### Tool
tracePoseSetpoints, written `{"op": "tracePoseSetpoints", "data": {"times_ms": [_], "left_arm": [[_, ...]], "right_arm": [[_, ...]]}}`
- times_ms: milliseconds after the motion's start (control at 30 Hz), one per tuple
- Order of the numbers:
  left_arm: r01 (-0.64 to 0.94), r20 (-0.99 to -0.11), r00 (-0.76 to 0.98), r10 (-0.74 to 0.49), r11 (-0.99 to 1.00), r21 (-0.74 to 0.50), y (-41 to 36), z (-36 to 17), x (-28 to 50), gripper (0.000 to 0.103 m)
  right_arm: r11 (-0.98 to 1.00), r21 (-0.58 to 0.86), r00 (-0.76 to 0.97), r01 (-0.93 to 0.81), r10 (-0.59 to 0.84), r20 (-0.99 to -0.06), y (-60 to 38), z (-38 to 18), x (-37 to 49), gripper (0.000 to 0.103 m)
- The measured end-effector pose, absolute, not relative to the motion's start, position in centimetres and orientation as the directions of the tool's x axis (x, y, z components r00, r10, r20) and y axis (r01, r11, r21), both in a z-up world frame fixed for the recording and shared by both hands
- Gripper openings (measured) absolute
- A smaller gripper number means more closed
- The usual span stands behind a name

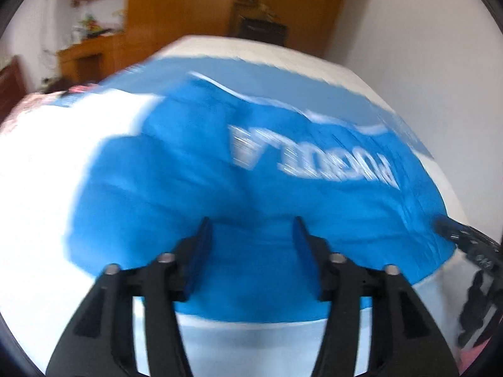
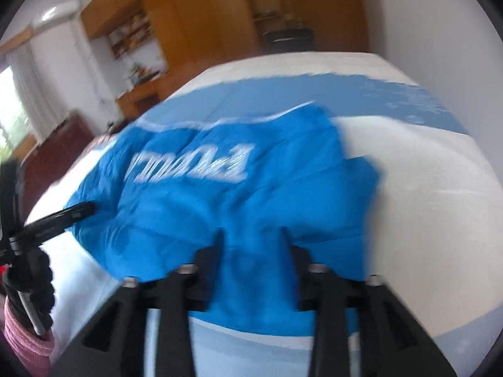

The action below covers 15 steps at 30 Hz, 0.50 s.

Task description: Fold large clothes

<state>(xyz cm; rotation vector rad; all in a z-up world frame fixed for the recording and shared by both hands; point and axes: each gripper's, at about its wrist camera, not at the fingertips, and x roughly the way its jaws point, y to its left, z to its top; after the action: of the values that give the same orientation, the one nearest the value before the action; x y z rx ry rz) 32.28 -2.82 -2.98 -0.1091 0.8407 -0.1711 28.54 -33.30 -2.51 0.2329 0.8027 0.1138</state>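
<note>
Blue shirt (image 1: 239,194) w/ white lettering (image 1: 311,160) lies crumpled on a bed (image 1: 37,169), spread over a white sheet that has a paler blue band (image 1: 251,78) running across behind the shirt. Both views are motion-blurred, so the lettering can't be read.

Left wrist view: left gripper (image 1: 251,229) has its jaws apart, a wide gap between them, blue pads (image 1: 201,251) on the inner faces. Blue cloth fills the gap and lies under the fingers, but can't tell whether the tips touch it or sit just above. Nothing is pinched. At the right edge the right gripper (image 1: 471,248) shows as a dark shape near the shirt's edge.

Right wrist view: right gripper (image 2: 251,235) is also spread, jaws apart w/ shirt (image 2: 220,201) fabric between and below them; lettering (image 2: 191,166) sits further up the cloth. Contact w/ the cloth unclear, too blurred. Left gripper (image 2: 69,213) comes in from the left edge, its tip at the shirt's left border; a pink sleeve (image 2: 25,339) shows at the lower left corner.

Background: wooden cupboards (image 2: 195,31) & shelves along the far wall, a dark box (image 1: 262,30) on the floor by them, window w/ curtain (image 2: 19,88) at far left of the right view.
</note>
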Motion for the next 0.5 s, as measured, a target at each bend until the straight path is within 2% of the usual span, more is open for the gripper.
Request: {"op": "tracePoseSetpoints", "data": {"times_ms": [67,100,167,233,333,400,500], "left_arm": [[0.033,-0.715,0.688,-0.126,0.989,-0.143,0.5,-1.7,32.4,0.069],[-0.001,-0.712,0.697,-0.090,0.992,-0.126,1.9,-1.4,32.6,0.071],[-0.049,-0.721,0.691,-0.057,0.991,-0.125,4.8,-1.4,33.2,0.076],[-0.059,-0.742,0.665,-0.086,0.984,-0.167,6.9,-1.8,34.0,0.076],[-0.019,-0.749,0.633,-0.196,0.963,-0.268,8.6,-3.0,34.9,0.078],[0.013,-0.741,0.608,-0.284,0.937,-0.349,9.3,-4.1,35.8,0.079],[0.004,-0.750,0.579,-0.320,0.921,-0.390,10.2,-5.5,36.8,0.083]], "right_arm": [[0.949,0.314,0.681,0.012,0.222,-0.697,-36.3,-1.7,28.7,0.051],[0.938,0.345,0.669,0.023,0.242,-0.702,-37.6,-1.6,29.0,0.059],[0.909,0.414,0.633,0.050,0.292,-0.717,-40.2,-1.9,30.1,0.068],[0.879,0.473,0.603,0.068,0.341,-0.721,-42.1,-2.7,31.2,0.069],[0.829,0.555,0.540,0.070,0.436,-0.719,-43.5,-4.5,33.1,0.074],[0.810,0.582,0.507,0.071,0.474,-0.720,-43.7,-5.6,33.9,0.075],[0.804,0.587,0.474,0.095,0.482,-0.737,-43.7,-7.3,35.0,0.076]]}}
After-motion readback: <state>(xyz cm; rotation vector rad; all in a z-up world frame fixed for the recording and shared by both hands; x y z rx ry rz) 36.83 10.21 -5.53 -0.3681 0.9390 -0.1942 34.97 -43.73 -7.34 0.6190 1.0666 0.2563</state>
